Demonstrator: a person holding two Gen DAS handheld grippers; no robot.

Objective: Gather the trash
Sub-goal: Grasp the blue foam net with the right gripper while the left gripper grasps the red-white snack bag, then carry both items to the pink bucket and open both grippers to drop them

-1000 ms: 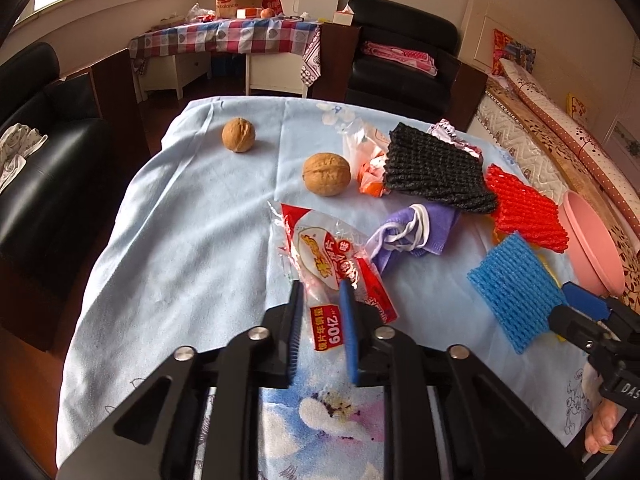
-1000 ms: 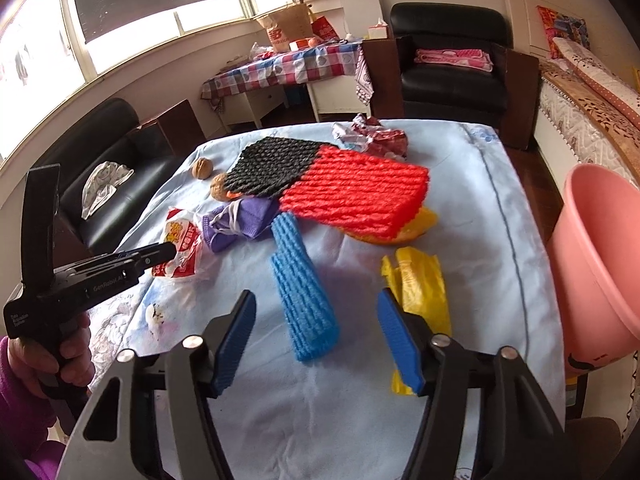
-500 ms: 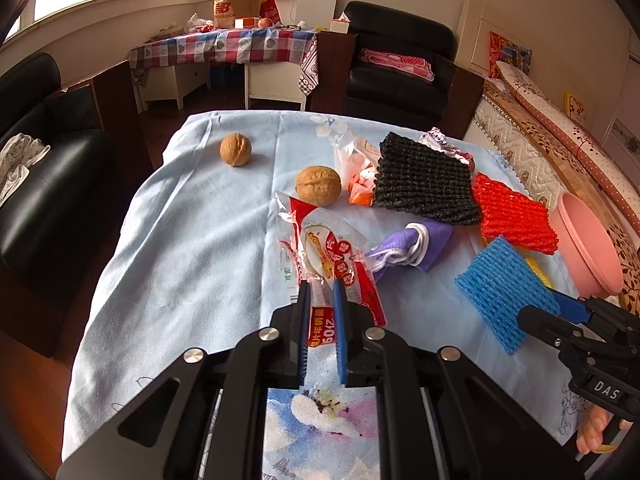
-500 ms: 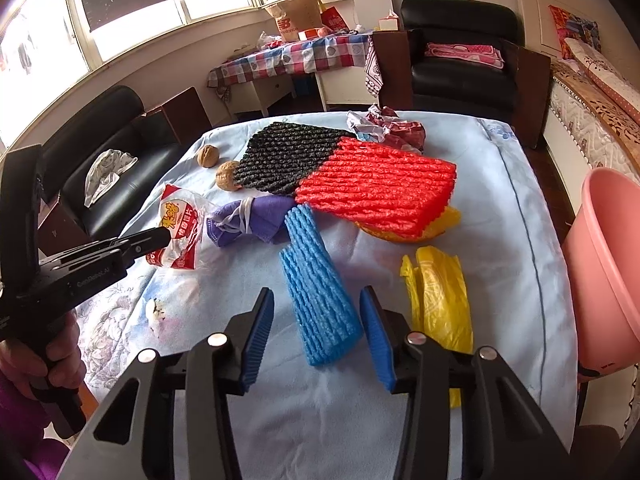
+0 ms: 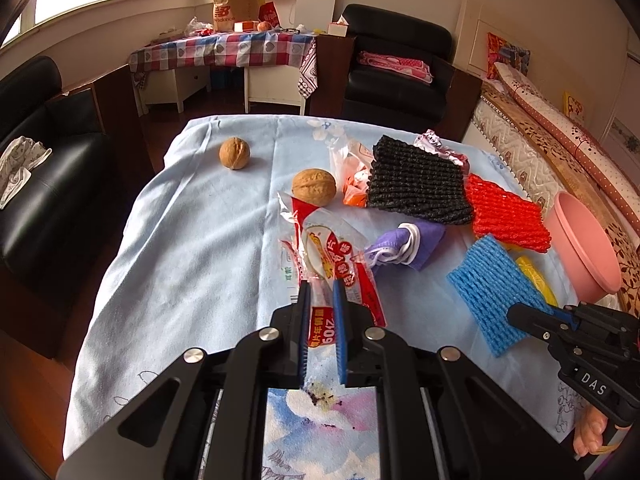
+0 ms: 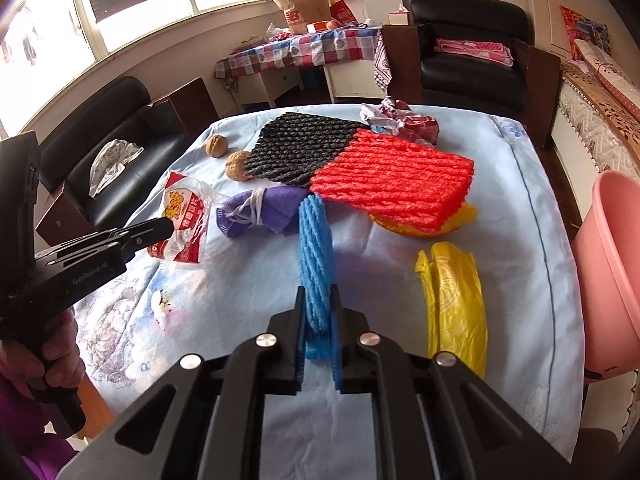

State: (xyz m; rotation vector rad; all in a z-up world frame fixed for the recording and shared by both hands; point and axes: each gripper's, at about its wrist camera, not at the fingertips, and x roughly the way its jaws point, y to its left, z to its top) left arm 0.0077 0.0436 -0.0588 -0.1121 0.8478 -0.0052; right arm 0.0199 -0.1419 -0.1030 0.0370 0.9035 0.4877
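Observation:
My left gripper (image 5: 320, 286) is shut on the near end of a red and clear snack wrapper (image 5: 320, 252) that lies on the blue tablecloth (image 5: 192, 260). My right gripper (image 6: 317, 292) is shut on a blue foam net (image 6: 315, 248), squeezed narrow between the pads. In the left wrist view that blue foam net (image 5: 490, 288) lies at the right, with the right gripper (image 5: 520, 316) on its near edge. In the right wrist view the left gripper (image 6: 162, 226) sits on the snack wrapper (image 6: 182, 220) at the left.
On the cloth lie two walnuts (image 5: 314, 186) (image 5: 235, 153), a black foam net (image 5: 416, 182), a red foam net (image 5: 506, 212), a purple cloth bundle (image 5: 408, 242), a yellow plastic bag (image 6: 456, 304) and a crumpled foil wrapper (image 6: 400, 120). A pink basin (image 6: 612, 264) stands off the table's right side.
Both grippers closed: the left on the snack wrapper, the right from wide open onto the blue foam net, squeezing it narrow. Neither hand has moved much.

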